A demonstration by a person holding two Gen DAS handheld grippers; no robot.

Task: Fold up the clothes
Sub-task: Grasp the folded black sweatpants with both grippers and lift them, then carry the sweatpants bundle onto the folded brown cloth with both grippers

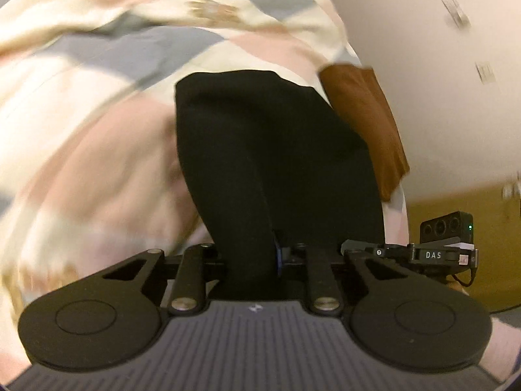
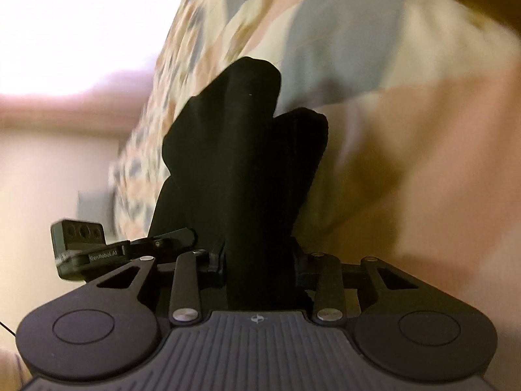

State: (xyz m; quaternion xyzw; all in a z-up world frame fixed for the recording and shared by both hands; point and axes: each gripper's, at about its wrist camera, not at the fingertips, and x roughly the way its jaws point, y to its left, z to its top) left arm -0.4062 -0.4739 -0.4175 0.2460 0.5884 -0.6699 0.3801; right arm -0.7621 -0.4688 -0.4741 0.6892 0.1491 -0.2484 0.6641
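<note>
A black garment [image 1: 260, 150] fills the middle of the left wrist view and runs down between my left gripper's jaws. My left gripper [image 1: 260, 260] is shut on it; the fingers are hidden by the cloth. In the right wrist view the same black garment [image 2: 241, 163] bunches up in two lobes out of my right gripper [image 2: 260, 267], which is shut on it. Both views are blurred by motion.
A quilt with pink, cream and grey patches [image 1: 97, 97] covers the surface behind the garment and also shows in the right wrist view [image 2: 407, 97]. A brown cloth piece [image 1: 364, 120] lies at the quilt's right edge. A pale wall [image 1: 439, 114] stands beyond.
</note>
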